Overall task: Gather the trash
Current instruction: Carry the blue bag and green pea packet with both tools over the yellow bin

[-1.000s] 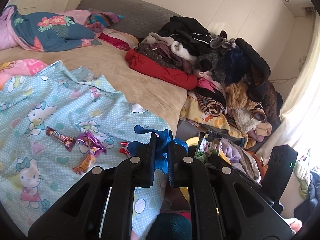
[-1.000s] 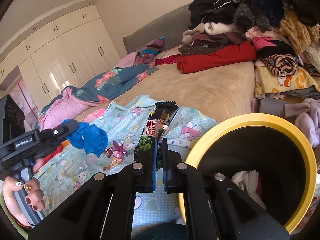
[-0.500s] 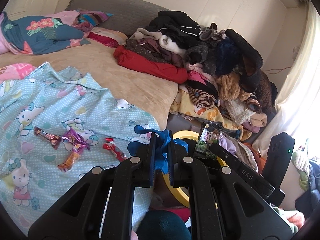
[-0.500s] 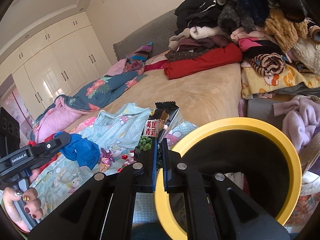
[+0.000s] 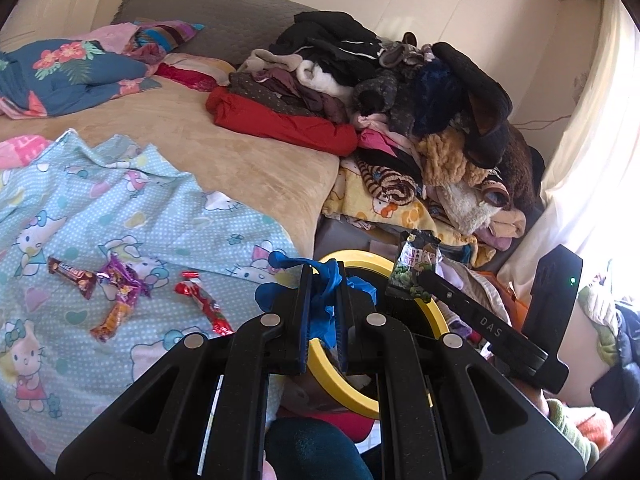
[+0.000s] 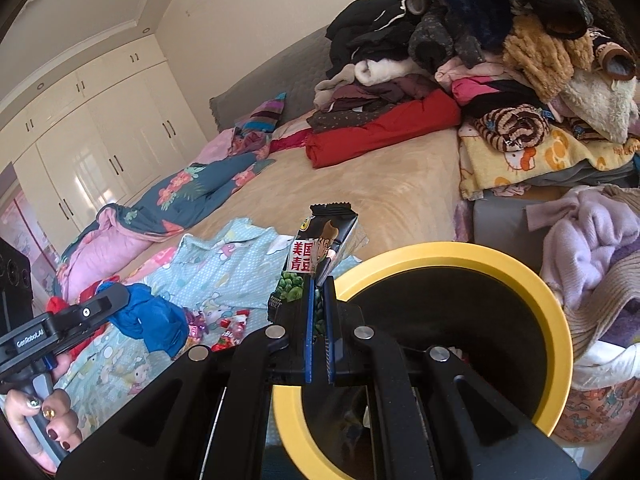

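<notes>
My left gripper [image 5: 322, 280] is shut on a crumpled blue glove [image 5: 326, 286] and holds it over the near rim of the yellow-rimmed black bin [image 5: 334, 376]. My right gripper [image 6: 318, 284] is shut on a black and green snack packet [image 6: 316, 256] at the left rim of the bin [image 6: 520, 276]. The packet also shows in the left wrist view [image 5: 416, 264], above the bin. Several candy wrappers [image 5: 120, 288] lie on the light blue cartoon sheet [image 5: 120, 208]. The blue glove also shows in the right wrist view [image 6: 152, 316].
A tall pile of clothes [image 5: 400, 92] covers the bed's far right side. A floral duvet [image 5: 60, 72] lies at the far left. More clothes [image 6: 592, 248] are heaped beside the bin. White wardrobes [image 6: 92, 136] stand behind the bed.
Both grippers have moved right toward the bin with their loads. The bin now fills more of both views and the wrappers on the sheet have drifted left.
</notes>
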`<state>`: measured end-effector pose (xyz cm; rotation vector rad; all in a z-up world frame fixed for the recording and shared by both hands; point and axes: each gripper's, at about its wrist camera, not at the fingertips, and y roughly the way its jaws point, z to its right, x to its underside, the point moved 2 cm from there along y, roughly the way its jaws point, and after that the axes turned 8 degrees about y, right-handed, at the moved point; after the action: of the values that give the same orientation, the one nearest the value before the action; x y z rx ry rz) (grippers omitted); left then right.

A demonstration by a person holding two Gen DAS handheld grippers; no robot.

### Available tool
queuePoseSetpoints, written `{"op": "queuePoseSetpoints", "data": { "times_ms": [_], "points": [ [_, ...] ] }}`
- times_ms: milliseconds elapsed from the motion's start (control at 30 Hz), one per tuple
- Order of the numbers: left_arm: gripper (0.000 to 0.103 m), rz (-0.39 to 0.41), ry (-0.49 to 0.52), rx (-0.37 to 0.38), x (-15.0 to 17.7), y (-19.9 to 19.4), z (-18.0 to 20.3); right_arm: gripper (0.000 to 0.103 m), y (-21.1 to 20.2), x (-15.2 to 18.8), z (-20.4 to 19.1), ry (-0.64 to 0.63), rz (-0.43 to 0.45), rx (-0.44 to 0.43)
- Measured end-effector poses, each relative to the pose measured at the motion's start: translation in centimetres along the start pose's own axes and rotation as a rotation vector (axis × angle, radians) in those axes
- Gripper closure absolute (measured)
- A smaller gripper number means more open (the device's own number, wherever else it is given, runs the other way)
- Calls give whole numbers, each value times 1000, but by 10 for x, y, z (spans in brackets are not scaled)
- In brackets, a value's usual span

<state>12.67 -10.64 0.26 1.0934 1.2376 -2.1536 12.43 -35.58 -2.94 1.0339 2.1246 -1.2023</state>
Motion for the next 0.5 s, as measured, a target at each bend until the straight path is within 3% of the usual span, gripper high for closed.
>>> {"op": "queuePoseSetpoints", "data": {
  "times_ms": [500],
  "points": [
    [97,-39,39,29,2,18,23,98,-7,-5,31,35,1,51]
  ]
}}
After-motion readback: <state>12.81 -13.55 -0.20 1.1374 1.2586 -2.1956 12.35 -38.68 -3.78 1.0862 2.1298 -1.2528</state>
